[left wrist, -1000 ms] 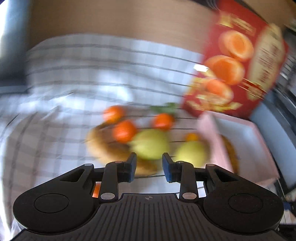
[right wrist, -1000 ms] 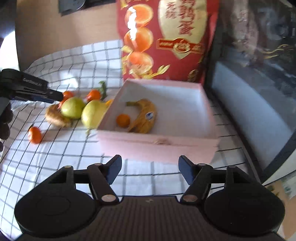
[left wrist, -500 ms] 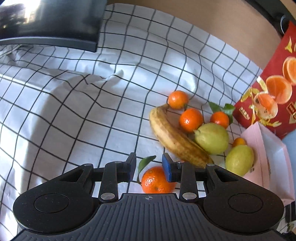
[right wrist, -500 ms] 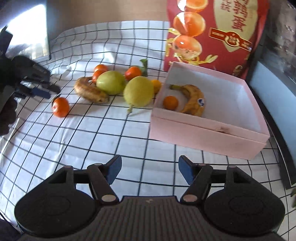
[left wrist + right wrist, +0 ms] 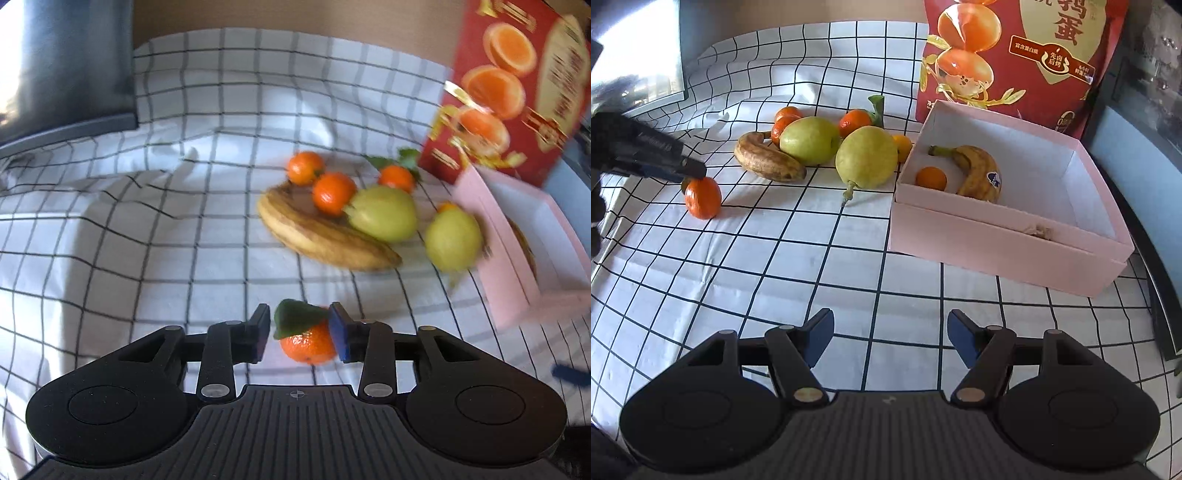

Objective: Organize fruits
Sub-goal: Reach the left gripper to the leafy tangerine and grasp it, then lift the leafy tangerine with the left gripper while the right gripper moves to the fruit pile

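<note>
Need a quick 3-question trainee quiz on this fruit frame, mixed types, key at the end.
1. True or false: the pink box is empty.
2. Which fruit sits between the fingers of the left gripper? A) pear B) leafy mandarin C) banana
3. Fill in: the right gripper holds ____.

Key:
1. False: a banana and a small orange lie inside.
2. B, the leafy mandarin; the jaws are opening around it.
3. Nothing; it is open above the checked cloth.
</note>
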Action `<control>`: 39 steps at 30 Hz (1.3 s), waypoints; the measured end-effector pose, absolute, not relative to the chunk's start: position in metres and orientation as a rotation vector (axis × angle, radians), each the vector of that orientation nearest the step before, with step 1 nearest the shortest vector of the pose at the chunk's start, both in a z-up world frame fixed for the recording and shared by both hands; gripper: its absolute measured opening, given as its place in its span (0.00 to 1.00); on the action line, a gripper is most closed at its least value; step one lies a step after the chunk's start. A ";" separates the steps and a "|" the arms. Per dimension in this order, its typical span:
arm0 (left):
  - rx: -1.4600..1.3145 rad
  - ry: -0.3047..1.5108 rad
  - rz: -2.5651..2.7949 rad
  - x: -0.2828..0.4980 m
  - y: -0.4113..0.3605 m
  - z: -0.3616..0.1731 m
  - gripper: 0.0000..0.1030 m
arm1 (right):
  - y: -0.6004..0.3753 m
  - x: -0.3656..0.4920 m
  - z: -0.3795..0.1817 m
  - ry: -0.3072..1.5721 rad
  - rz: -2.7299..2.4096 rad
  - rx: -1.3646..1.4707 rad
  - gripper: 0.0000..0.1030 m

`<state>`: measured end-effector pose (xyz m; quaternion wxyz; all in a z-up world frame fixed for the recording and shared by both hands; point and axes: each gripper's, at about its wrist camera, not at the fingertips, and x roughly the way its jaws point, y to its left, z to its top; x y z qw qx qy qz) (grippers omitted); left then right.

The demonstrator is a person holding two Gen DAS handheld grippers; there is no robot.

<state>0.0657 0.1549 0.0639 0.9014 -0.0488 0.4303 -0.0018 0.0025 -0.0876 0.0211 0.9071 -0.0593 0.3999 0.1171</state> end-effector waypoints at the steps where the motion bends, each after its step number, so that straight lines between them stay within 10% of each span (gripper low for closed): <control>1: -0.097 0.902 -0.018 0.063 0.153 0.062 0.47 | -0.086 0.003 0.021 0.826 0.245 -0.128 0.67; 39: -0.107 0.897 -0.179 0.063 0.126 0.049 0.48 | -0.030 0.014 0.016 0.874 0.341 -0.309 0.67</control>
